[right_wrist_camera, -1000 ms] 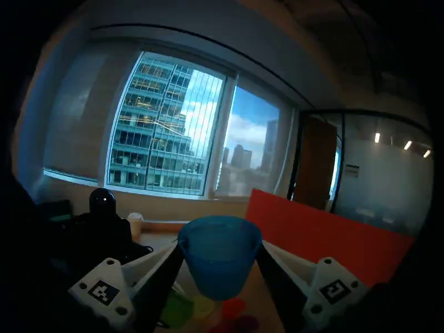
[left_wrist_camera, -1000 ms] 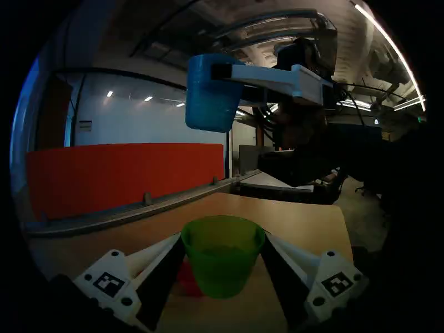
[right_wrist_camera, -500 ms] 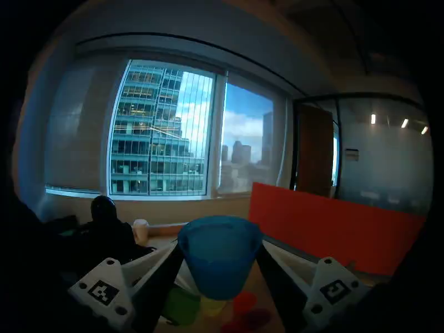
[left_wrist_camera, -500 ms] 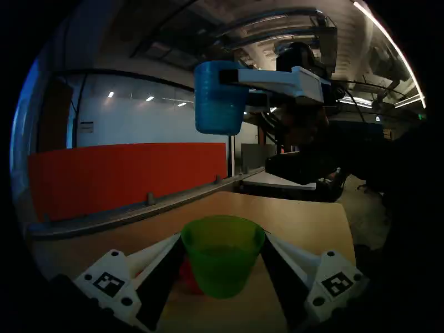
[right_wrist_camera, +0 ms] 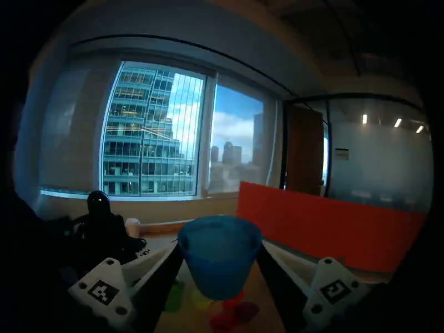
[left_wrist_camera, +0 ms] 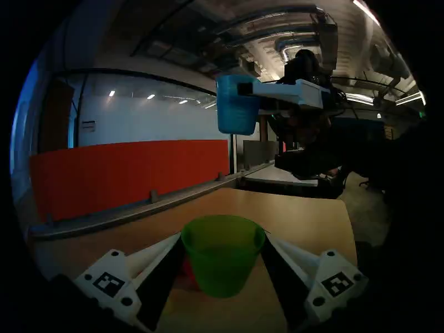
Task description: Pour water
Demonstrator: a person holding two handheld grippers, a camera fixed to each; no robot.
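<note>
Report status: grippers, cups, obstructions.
Left gripper shut on green cup. Right gripper shut on blue cup, upright, raised, not pouring. Red item beside green cup.

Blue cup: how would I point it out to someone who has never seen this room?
In the left gripper view, find the long orange partition behind the wooden table. Just past its right end, high above the tabletop, the right tool holds the blue cup upright in the air. Its neighbour, the green cup, sits low in the left tool.
</note>
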